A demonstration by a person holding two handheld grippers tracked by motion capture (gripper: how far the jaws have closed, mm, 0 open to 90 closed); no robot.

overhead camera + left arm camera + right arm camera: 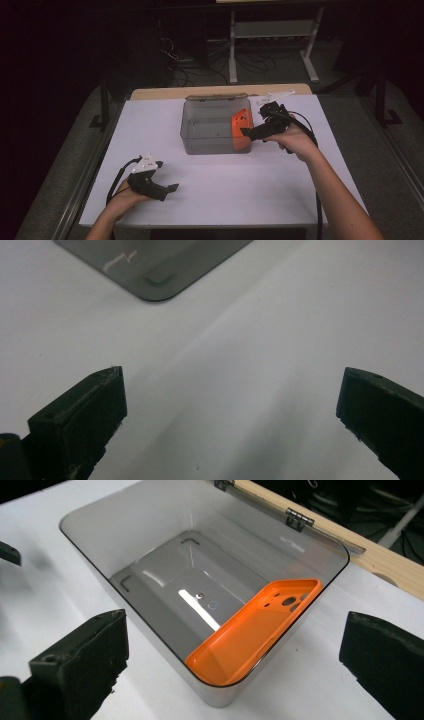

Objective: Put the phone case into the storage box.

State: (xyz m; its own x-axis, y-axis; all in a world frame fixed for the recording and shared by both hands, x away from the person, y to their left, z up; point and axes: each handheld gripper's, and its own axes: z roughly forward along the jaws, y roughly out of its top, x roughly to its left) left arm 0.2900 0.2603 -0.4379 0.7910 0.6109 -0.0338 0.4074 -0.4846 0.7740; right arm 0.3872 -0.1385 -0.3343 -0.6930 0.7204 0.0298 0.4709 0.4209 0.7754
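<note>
Orange plastic, a phone case (252,630), leans on its long edge inside the smoky translucent box (90,565), propped against the wall nearest my right gripper (235,655). The case lies ahead of and between that gripper's jaws, which stand spread wide with nothing between them. In the high view the right gripper (250,132) hovers at the box's right rim, tips just above the case (241,129). My left gripper (230,405) rests apart over the white tabletop (280,315), jaws likewise spread and empty, with a corner of the box (155,265) ahead of them. I judge the step in hand to be either placing the case or reaching in to lift it. To grasp well, I would descend with one jaw either side of the case's raised upper edge, clear the box wall, and close only when both pads face plastic.
</note>
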